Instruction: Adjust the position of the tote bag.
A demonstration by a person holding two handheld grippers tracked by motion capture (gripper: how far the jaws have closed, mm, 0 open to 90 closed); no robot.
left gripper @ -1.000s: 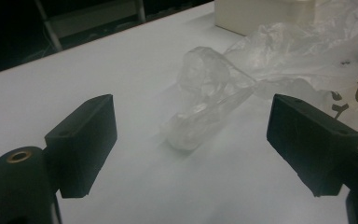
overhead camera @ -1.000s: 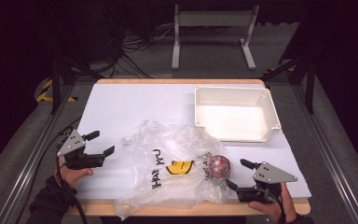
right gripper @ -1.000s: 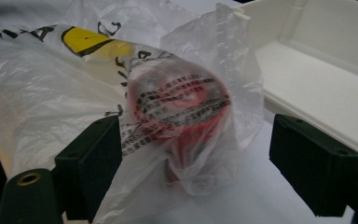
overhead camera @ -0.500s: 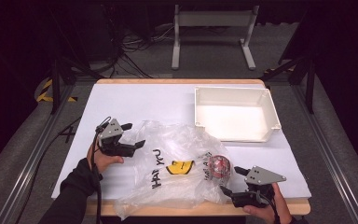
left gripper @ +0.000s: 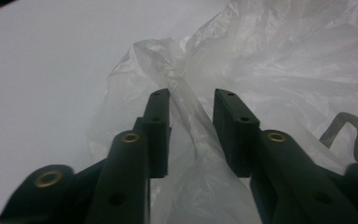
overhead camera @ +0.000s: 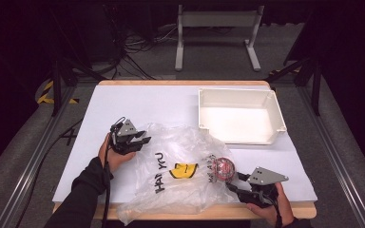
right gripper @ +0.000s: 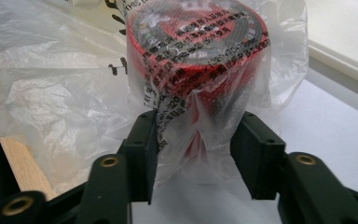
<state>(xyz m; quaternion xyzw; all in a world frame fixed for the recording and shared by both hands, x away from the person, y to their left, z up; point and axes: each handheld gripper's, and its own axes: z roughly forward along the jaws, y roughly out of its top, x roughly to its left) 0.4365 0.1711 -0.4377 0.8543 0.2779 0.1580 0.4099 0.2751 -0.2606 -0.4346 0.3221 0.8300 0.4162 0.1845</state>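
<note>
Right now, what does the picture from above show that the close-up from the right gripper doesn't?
The high view alone takes in the whole table, the left gripper at the bag's far-left edge, the yellow print and the full white tray. The right gripper view alone makes the printed lettering on the red round container visible and shows bunched film between that gripper's jaws, which have just been closing. Both show the clear plastic bag, the red container inside it and the right gripper.

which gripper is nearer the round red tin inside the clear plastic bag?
Right. The right gripper has its jaws around the red tin through the bag; the left gripper is at the bag's far-left edge.
</note>
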